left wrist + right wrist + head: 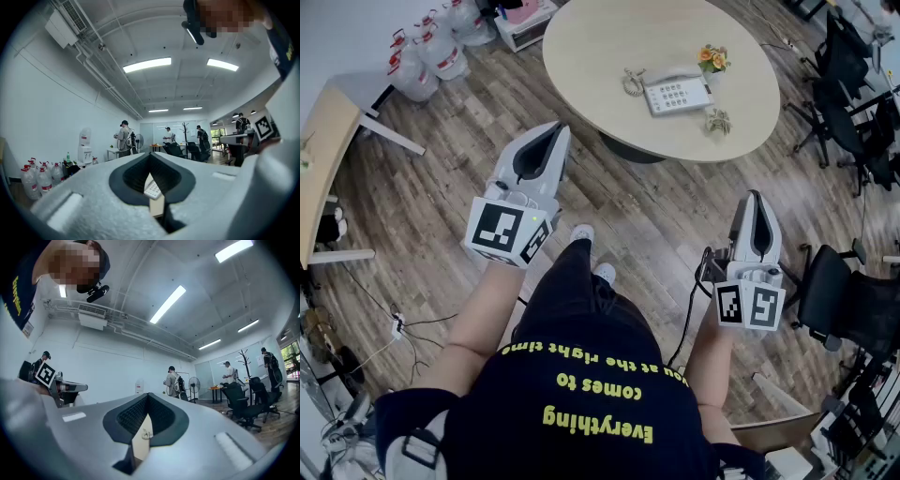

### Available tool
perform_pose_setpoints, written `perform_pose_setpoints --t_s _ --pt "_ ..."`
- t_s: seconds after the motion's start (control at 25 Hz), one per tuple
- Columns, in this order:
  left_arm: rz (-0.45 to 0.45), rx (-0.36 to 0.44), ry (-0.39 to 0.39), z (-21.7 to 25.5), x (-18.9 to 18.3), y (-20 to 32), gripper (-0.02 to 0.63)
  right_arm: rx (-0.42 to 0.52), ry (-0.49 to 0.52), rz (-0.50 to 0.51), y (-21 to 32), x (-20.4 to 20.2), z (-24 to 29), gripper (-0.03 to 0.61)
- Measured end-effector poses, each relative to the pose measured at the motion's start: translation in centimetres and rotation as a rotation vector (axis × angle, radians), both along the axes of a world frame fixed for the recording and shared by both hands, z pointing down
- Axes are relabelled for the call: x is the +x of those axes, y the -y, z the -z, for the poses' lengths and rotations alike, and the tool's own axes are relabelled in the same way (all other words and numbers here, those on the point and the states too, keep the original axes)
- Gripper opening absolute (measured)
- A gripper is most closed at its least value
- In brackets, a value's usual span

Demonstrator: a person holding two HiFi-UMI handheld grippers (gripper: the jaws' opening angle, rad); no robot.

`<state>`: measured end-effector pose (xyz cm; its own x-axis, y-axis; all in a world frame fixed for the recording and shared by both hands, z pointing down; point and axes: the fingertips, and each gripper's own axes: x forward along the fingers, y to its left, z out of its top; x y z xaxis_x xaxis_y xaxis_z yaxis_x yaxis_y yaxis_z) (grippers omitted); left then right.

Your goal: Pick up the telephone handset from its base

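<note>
A white desk telephone (677, 93) sits on the round beige table (600, 56), far ahead of both grippers. Its handset (671, 77) lies on the base along the far edge, with the coiled cord (633, 82) at its left. My left gripper (551, 139) is held level over the wood floor, short of the table, jaws shut and empty. My right gripper (757, 199) is lower right, also shut and empty. In the left gripper view the telephone (153, 189) shows through the slit between the shut jaws. The right gripper view shows the coiled cord (146, 435) the same way.
Orange flowers (712, 58) and a small ornament (717, 121) flank the telephone. Black office chairs (851, 94) stand right of the table, another chair (844, 302) by my right arm. Water jugs (427, 52) and a desk (323, 150) are at left. People stand across the room (124, 136).
</note>
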<state>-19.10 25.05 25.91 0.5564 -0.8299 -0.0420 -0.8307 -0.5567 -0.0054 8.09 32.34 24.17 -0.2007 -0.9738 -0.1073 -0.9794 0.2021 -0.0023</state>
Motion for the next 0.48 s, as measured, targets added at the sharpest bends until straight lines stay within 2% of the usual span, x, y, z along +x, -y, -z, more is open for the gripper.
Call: perform_pose_setpoints --t_s 0.48 --pt "0.023 -0.023 0.039 -1.6 0.0 -1.9 0.002 -0.005 -0.008 0.033 -2.1 -0.8 0.2 0.011"
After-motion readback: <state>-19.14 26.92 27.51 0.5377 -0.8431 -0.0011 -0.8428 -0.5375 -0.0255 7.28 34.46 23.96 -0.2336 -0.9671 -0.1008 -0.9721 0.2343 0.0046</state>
